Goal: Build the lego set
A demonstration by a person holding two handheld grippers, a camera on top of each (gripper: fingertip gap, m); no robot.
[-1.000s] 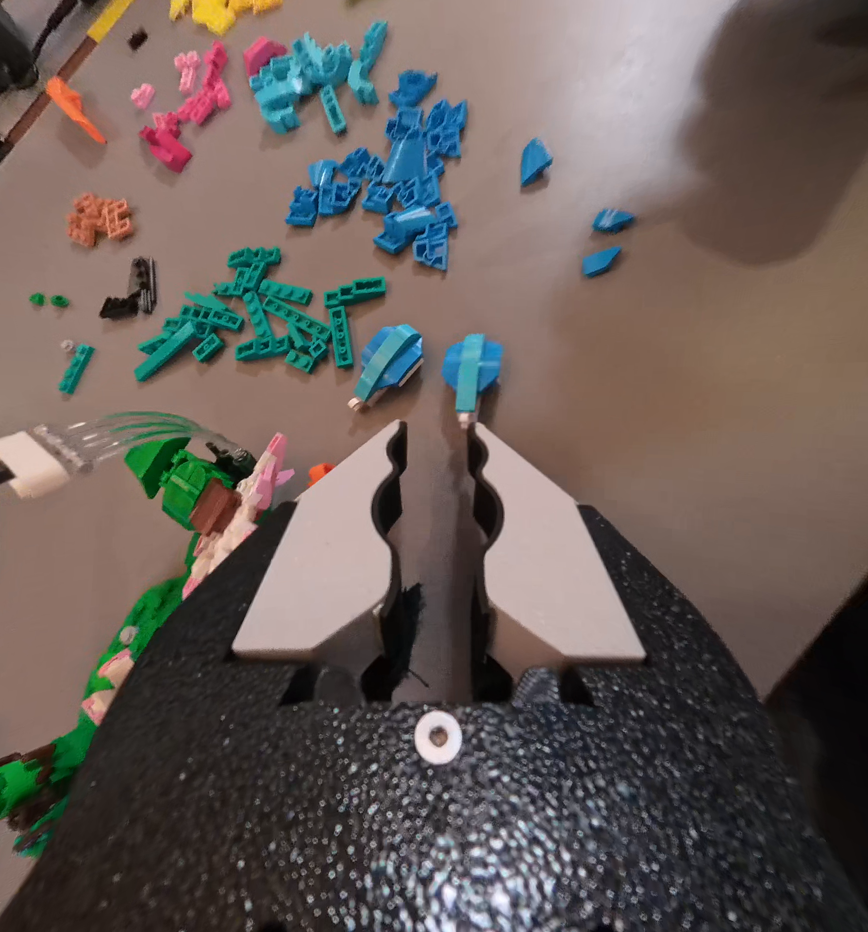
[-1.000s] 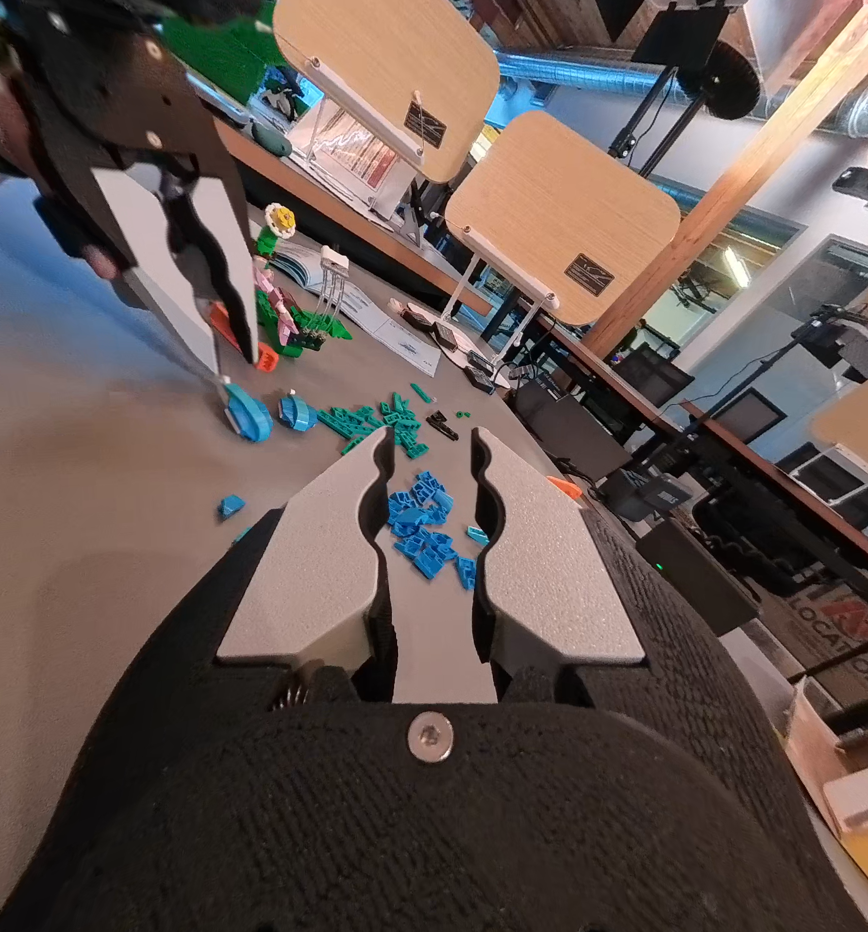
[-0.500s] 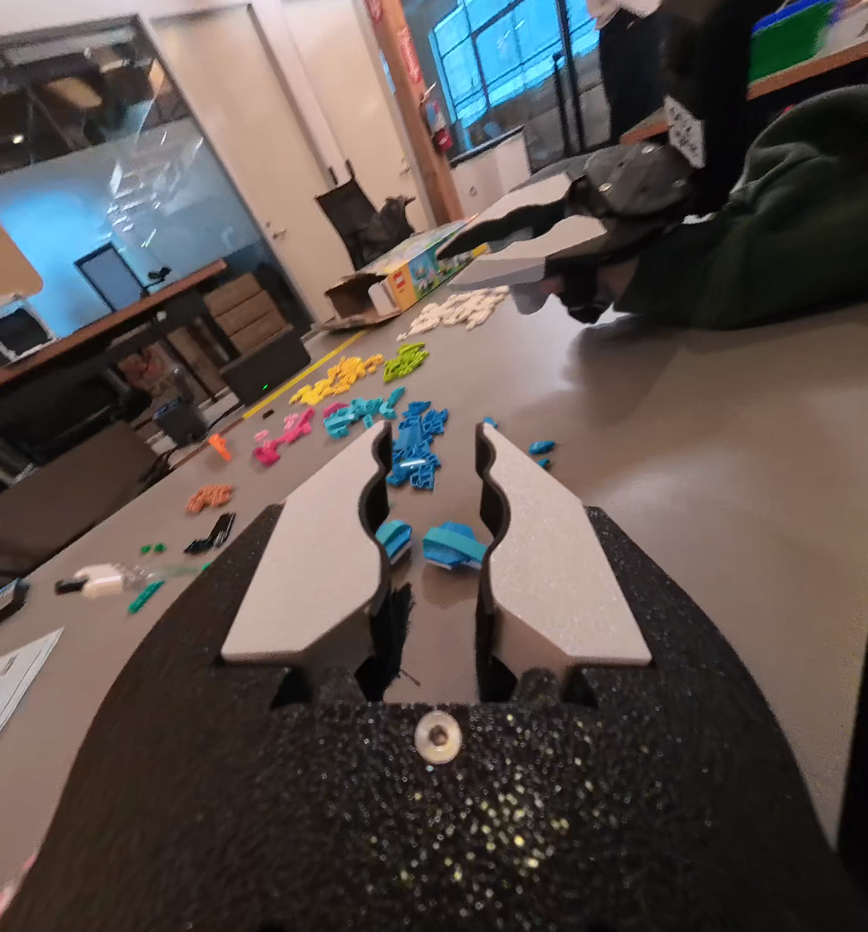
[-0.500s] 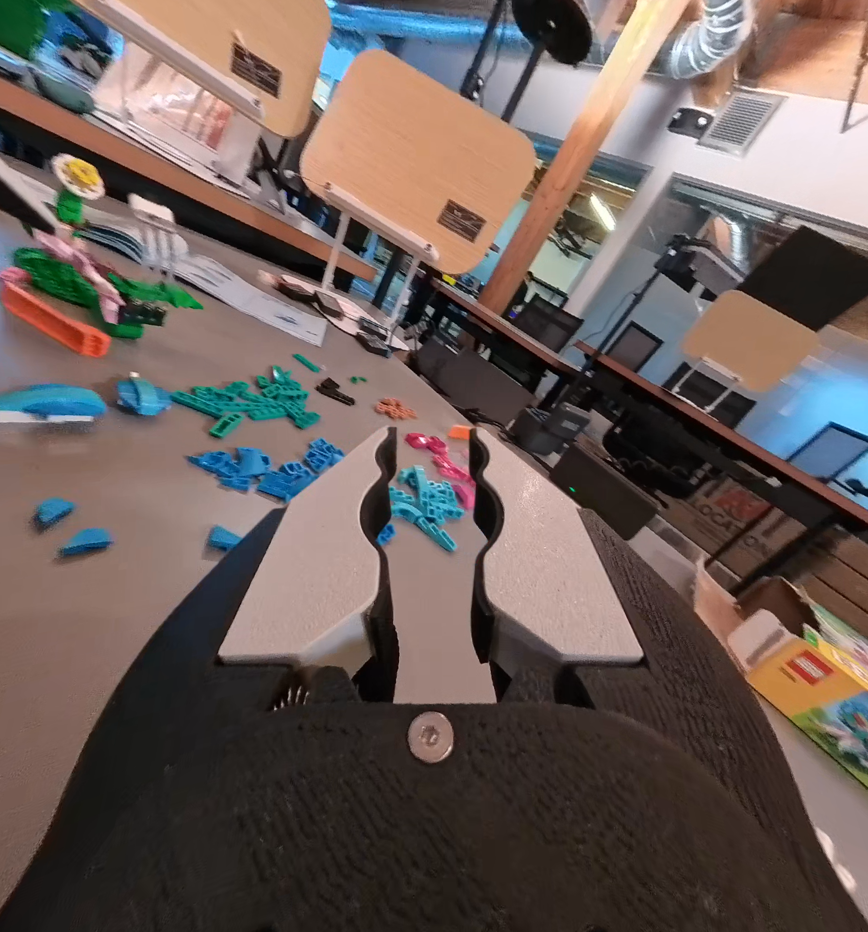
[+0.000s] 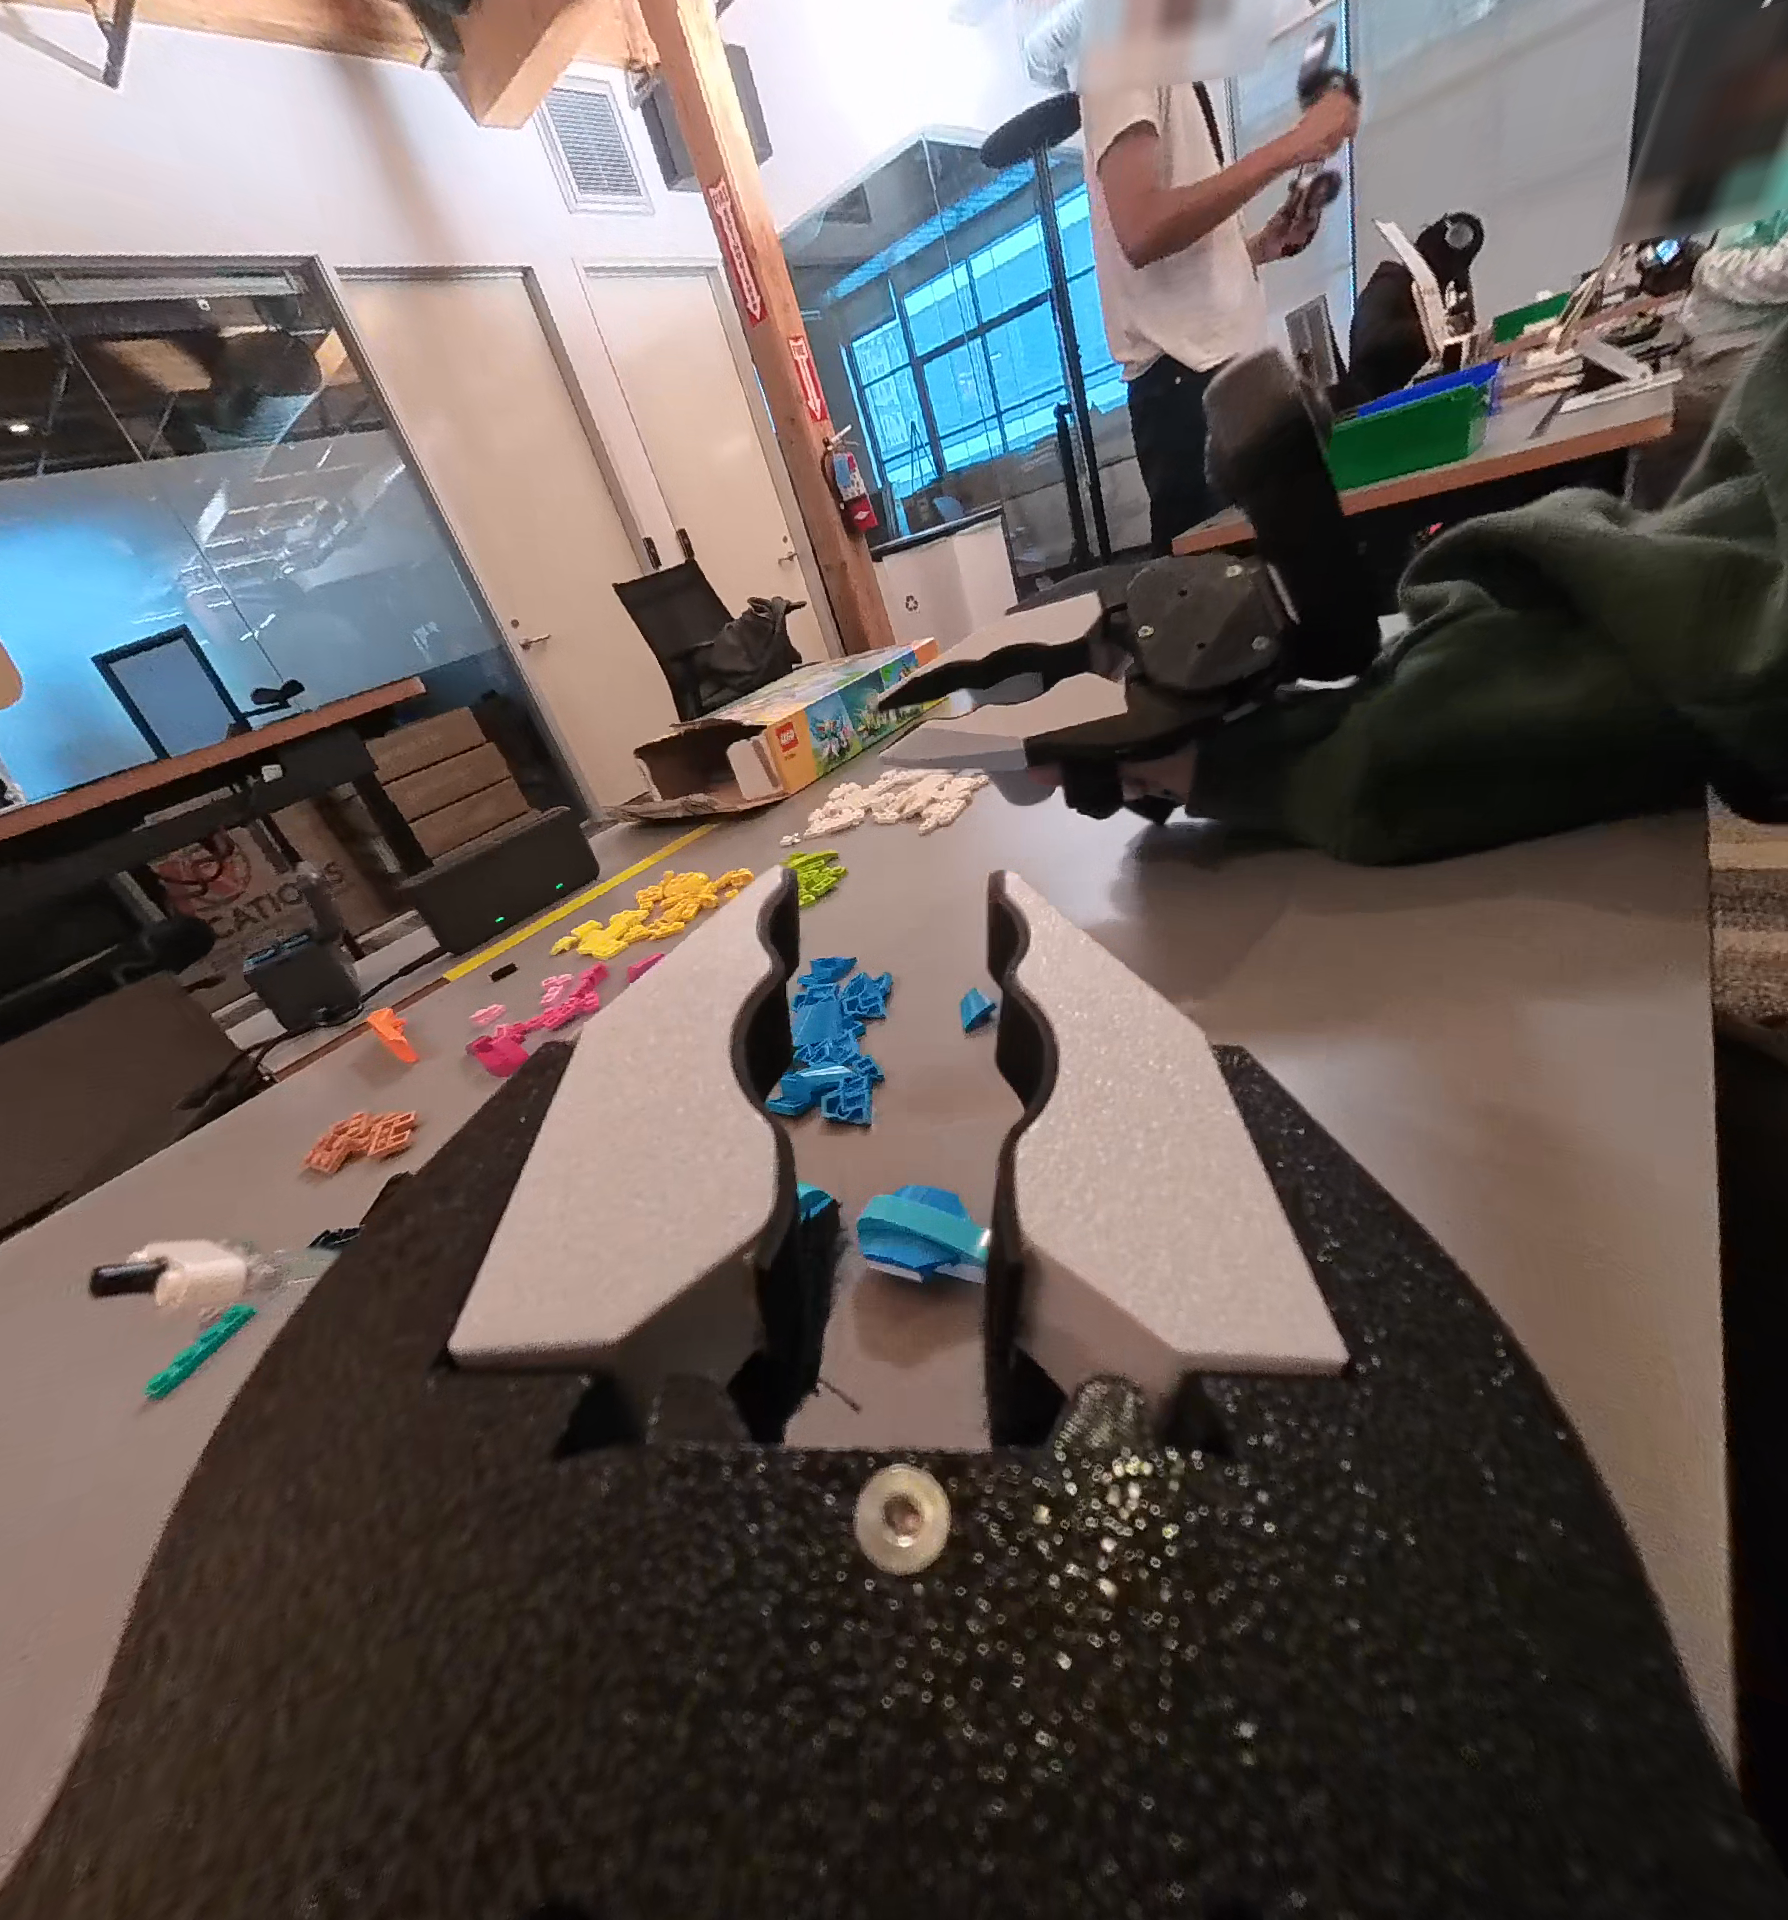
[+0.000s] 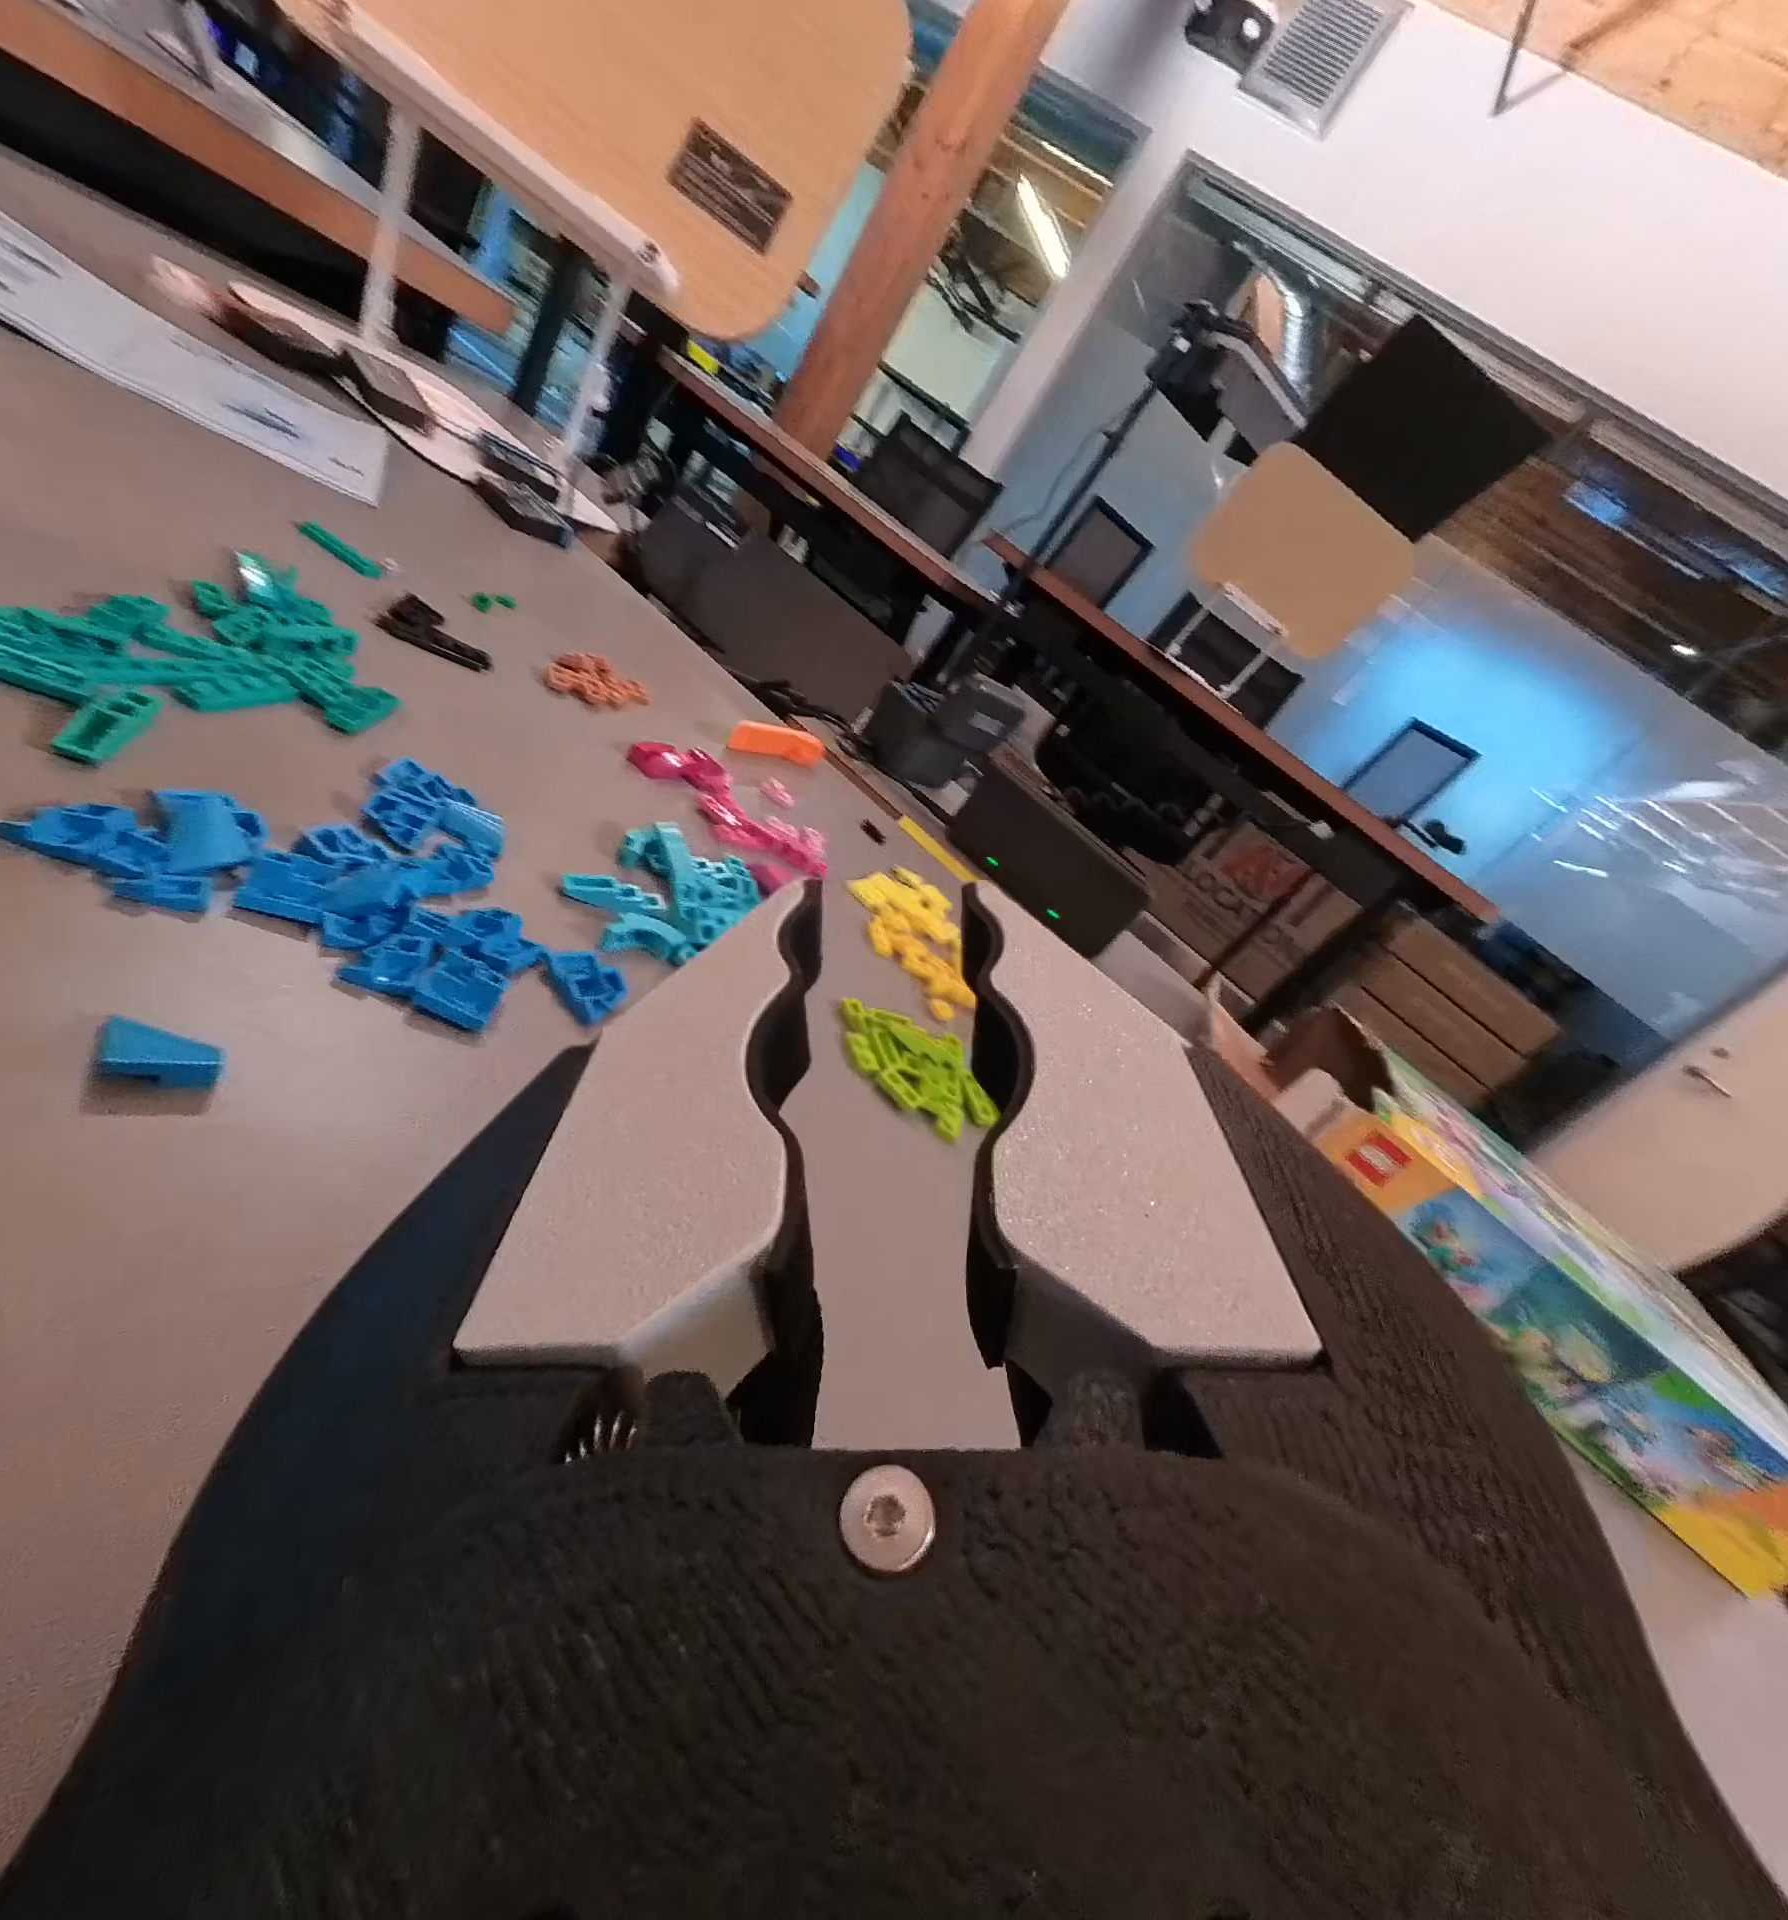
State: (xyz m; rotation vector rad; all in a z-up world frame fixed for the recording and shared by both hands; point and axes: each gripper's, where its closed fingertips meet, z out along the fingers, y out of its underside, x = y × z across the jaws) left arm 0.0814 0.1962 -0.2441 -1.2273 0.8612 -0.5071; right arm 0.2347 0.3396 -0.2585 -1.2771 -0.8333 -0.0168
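Note:
My left gripper (image 5: 892, 883) is open and empty, held low and nearly level over the grey table (image 5: 1337, 1039). A small blue and teal lego assembly (image 5: 921, 1238) lies on the table between its fingers, untouched. A second blue assembly (image 5: 815, 1205) is mostly hidden behind the left finger. My right gripper (image 6: 892, 891) is open and empty and points at the lime pile (image 6: 911, 1065) and the yellow pile (image 6: 911, 925). It also shows in the left wrist view (image 5: 895, 732), above the white pieces (image 5: 890, 805).
Sorted loose piles lie on the table: blue (image 6: 381, 894), light teal (image 6: 661, 894), green (image 6: 173, 655), pink (image 6: 734, 810), salmon (image 6: 594, 681). A lone blue wedge (image 6: 157, 1049) sits apart. The lego box (image 6: 1596, 1351) lies at the right. A person stands behind the table. The gap from one gripper's tips to the other's is roughly 20 cm.
My left gripper tipped from looking down at the table to low and level, and the two blue assemblies now sit between its fingers. My right gripper swung right, towards the lime and yellow piles.

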